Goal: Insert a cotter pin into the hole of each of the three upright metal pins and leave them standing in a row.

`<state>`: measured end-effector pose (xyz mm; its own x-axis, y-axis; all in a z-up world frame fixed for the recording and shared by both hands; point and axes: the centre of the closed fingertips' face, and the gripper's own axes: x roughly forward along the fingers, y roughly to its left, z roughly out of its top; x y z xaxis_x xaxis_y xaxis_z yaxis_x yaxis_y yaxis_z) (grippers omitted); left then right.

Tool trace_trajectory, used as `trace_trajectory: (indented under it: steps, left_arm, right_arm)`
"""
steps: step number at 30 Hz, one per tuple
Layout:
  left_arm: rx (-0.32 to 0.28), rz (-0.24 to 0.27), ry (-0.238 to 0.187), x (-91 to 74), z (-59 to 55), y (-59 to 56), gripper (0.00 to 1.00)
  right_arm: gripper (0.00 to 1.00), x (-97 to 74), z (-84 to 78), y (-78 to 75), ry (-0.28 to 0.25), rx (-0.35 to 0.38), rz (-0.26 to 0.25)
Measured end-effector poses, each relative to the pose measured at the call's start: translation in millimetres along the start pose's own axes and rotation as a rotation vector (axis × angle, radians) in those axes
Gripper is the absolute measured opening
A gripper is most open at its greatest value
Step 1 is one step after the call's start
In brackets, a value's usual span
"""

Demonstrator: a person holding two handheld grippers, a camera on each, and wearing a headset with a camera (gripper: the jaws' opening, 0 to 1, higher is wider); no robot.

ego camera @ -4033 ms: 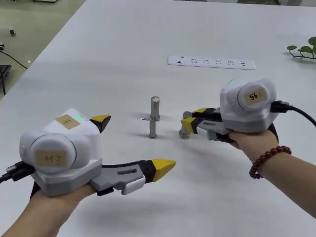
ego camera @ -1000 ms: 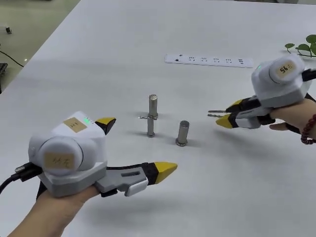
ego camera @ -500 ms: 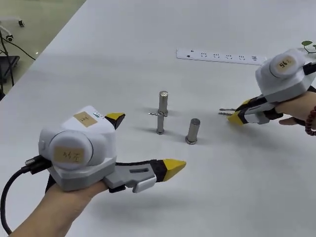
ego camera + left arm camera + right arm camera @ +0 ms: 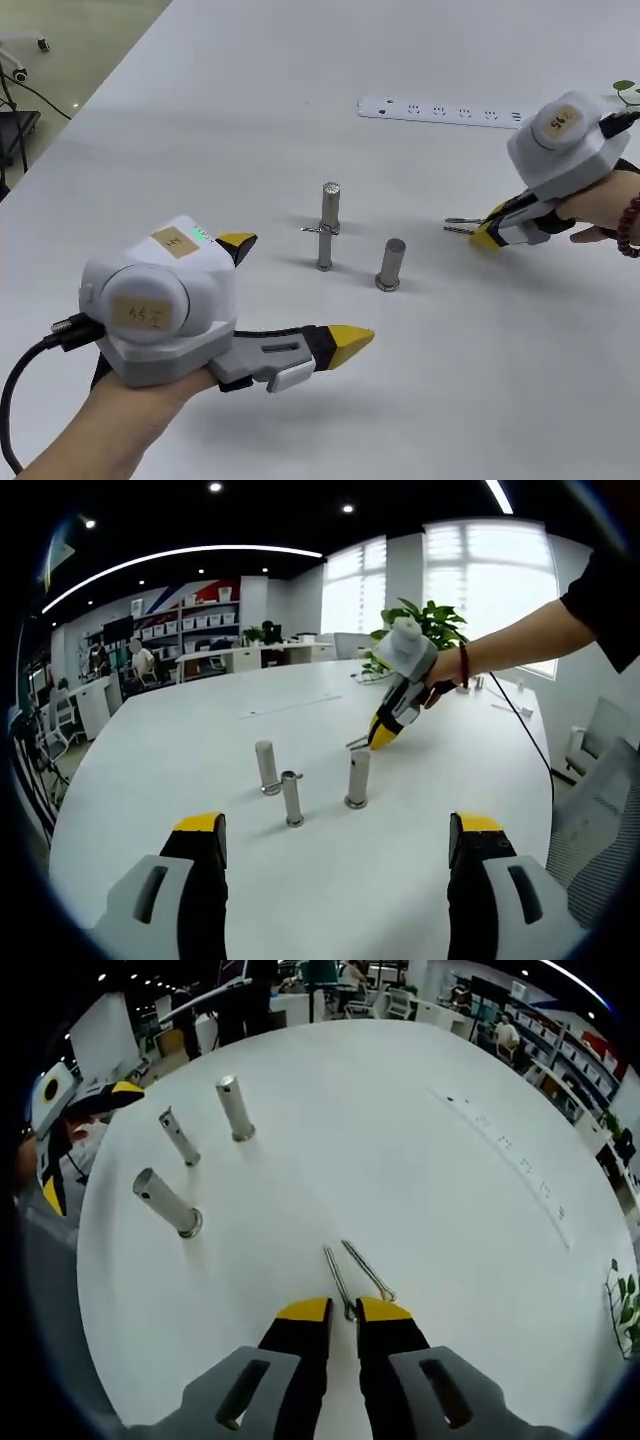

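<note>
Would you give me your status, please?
Left gripper open, hovering. Right gripper shut on cotter pin. Middle metal pin fitted, outer metal pins empty. Path clear.

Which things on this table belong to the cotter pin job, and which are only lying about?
Belong to the job: three upright metal pins; fitted cotter pin already through one of them; two spare cotter pins at the right gripper.
Only lying about: power strip; plant.

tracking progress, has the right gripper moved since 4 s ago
Yes. The right gripper went right, away from the bare metal pin it was at, with a cotter pin.
</note>
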<state>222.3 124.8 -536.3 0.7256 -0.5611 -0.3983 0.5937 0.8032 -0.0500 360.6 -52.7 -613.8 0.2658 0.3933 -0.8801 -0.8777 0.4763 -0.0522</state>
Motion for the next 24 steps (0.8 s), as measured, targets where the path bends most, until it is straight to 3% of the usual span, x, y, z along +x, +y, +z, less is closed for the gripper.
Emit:
trace_trajectory:
  steps: [7,19,24]
  left_arm:
    - [-0.004,-0.006,0.0,-0.1,-0.1,-0.8,0.9]
    - [-0.005,-0.025,0.006,0.0,-1.1,-5.4,0.87]
    - [-0.016,-0.035,0.001,-0.4,-0.7,-8.2,0.86]
  right_arm:
    - [0.0,0.0,2.3,7.4,0.023,-0.028,0.001]
    - [0.0,-2.3,5.9,10.9,-0.002,-0.105,-0.03]
    - [0.0,-5.5,6.1,12.2,-0.016,-0.087,-0.043]
